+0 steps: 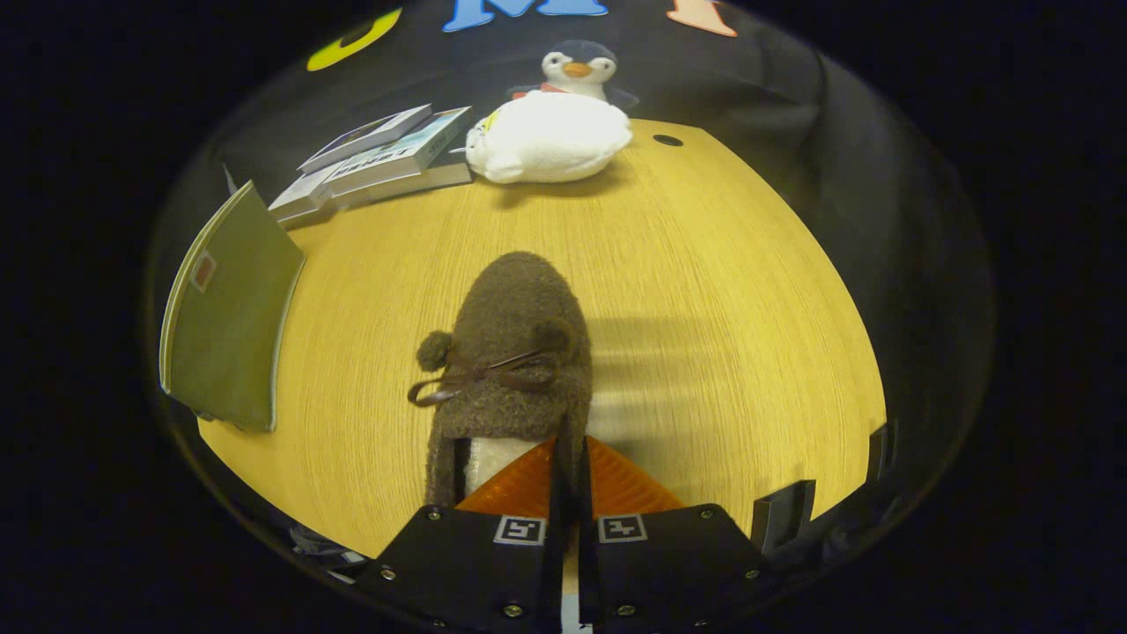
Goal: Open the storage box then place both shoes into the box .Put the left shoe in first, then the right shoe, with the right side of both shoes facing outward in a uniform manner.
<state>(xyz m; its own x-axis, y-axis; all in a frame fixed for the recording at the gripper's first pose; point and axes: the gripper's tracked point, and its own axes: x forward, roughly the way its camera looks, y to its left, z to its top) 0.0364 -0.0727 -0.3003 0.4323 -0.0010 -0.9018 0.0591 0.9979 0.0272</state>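
Observation:
A brown fuzzy shoe [515,352] with a small bow and pompoms points away from me over the wooden table [704,291]. My gripper [570,471] is shut on the right rim of the shoe's opening, one finger inside on the pale lining and one outside. The shoe seems lifted, its toe ahead of the fingers. A green lidded storage box [229,317] stands to the left of the shoe, its lid side facing the table.
A stack of books [379,163] lies at the far left of the table. A white plush toy [548,139] and a penguin toy [577,69] sit at the far edge. A small cable hole [667,140] is beyond them to the right.

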